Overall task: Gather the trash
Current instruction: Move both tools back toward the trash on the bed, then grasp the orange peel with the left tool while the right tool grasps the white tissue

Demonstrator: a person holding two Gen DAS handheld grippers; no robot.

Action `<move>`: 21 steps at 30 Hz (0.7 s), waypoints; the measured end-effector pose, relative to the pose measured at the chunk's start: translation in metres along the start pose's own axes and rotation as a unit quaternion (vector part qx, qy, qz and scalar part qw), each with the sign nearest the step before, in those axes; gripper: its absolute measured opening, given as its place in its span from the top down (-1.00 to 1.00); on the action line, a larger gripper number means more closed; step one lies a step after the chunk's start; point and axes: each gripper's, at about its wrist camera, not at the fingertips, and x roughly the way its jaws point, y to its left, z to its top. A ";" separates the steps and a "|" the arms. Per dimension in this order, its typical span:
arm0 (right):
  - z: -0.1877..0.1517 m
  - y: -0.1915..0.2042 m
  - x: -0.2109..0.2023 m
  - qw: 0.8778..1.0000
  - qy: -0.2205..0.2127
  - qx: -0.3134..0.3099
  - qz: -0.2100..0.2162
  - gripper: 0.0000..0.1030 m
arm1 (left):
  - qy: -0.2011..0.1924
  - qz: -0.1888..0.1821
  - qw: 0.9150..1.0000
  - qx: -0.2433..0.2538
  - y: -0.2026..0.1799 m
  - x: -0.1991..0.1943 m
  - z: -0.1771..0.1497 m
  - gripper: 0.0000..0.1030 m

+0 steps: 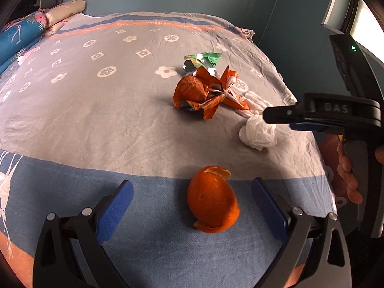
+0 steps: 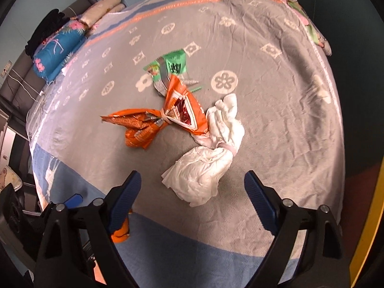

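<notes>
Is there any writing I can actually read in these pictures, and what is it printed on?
"DAS": raised letters on the black body of the right gripper, seen from the left camera.
"FOREVER": part of a line of letters, upside down, along the orange stripe of the bedspread; the rest is too small to read.
Orange snack wrapper: print too crumpled and blurred to read.
Green wrapper: print too blurred to read.

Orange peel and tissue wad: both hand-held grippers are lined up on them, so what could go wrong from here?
1. The orange peel is a curled, hollow shell; the left hand-held gripper may crush or flip it rather than grip it.
2. The tissue wad touches the orange wrapper, so the right hand-held gripper might drag that along.
3. Either could pinch the soft bedsheet.
</notes>
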 end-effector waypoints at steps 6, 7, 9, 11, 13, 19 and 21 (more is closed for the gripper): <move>0.001 -0.002 0.021 1.000 0.014 0.004 -0.006 -0.45 | 0.002 0.000 1.000 0.018 -0.007 0.008 -0.002 -0.78; 0.001 -0.002 0.023 1.000 0.016 0.004 -0.006 -0.45 | 0.002 0.002 1.000 0.021 -0.008 0.009 -0.002 -0.77; 0.001 -0.003 0.028 1.000 0.020 0.006 -0.008 -0.44 | 0.007 0.005 1.000 0.027 -0.011 0.014 -0.002 -0.69; 0.001 -0.002 0.032 1.000 0.024 0.008 -0.008 -0.42 | 0.012 0.003 1.000 0.029 -0.011 0.017 -0.003 -0.60; 0.002 -0.002 0.036 1.000 0.027 0.007 -0.012 -0.26 | 0.015 0.004 0.999 0.032 -0.012 0.019 -0.003 -0.50; 0.001 0.005 0.045 0.999 0.033 -0.010 -0.029 -0.02 | 0.026 -0.006 0.999 0.037 -0.016 0.023 -0.004 0.00; 0.001 0.007 0.047 0.999 0.034 -0.013 -0.031 0.09 | 0.029 -0.013 0.999 0.042 -0.019 0.022 -0.004 0.16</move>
